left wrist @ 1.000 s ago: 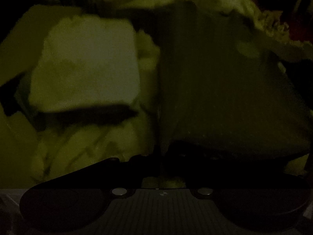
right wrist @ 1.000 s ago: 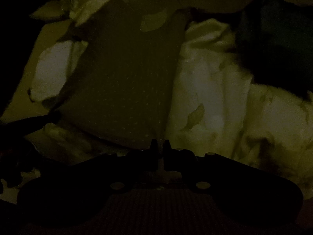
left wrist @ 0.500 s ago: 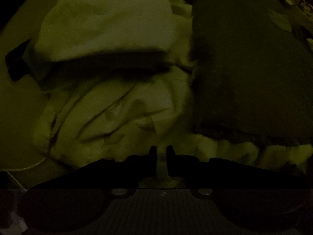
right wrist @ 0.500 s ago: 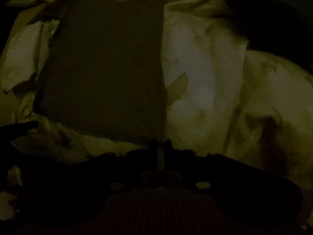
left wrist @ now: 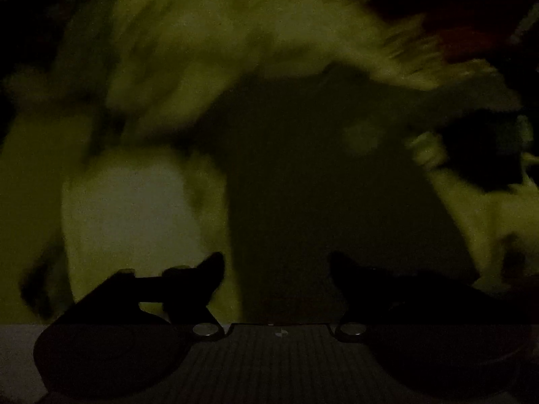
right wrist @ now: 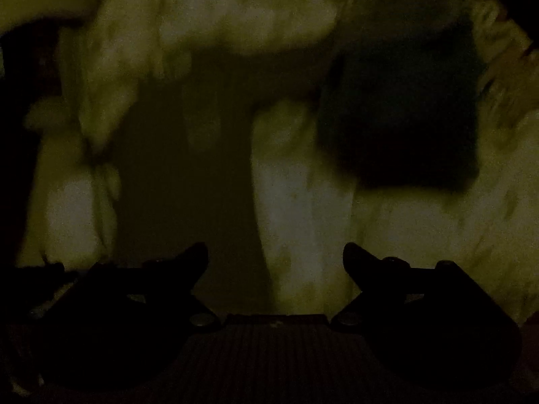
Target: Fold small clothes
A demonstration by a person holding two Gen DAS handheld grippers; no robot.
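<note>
A pale, rumpled sheet [left wrist: 141, 208] [right wrist: 303, 208] is spread under everything, dim and blurred. On the sheet, a dark shirt [left wrist: 323, 181] [right wrist: 188, 168] is laid flat, just ahead of both tongs. Beside the shirt, to its right, a darker cloth [right wrist: 407, 128] is seen. The left gripper [left wrist: 276, 262] is held wide open, nothing gripped. The right gripper [right wrist: 276, 256] is likewise spread wide and empty.

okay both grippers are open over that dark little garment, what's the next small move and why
Probably lower the left gripper and right gripper onto the near hem of the dark garment and pinch it. Both stand open and empty, and the garment lies flat on the pale bedding, seemingly not yet folded across.
</note>
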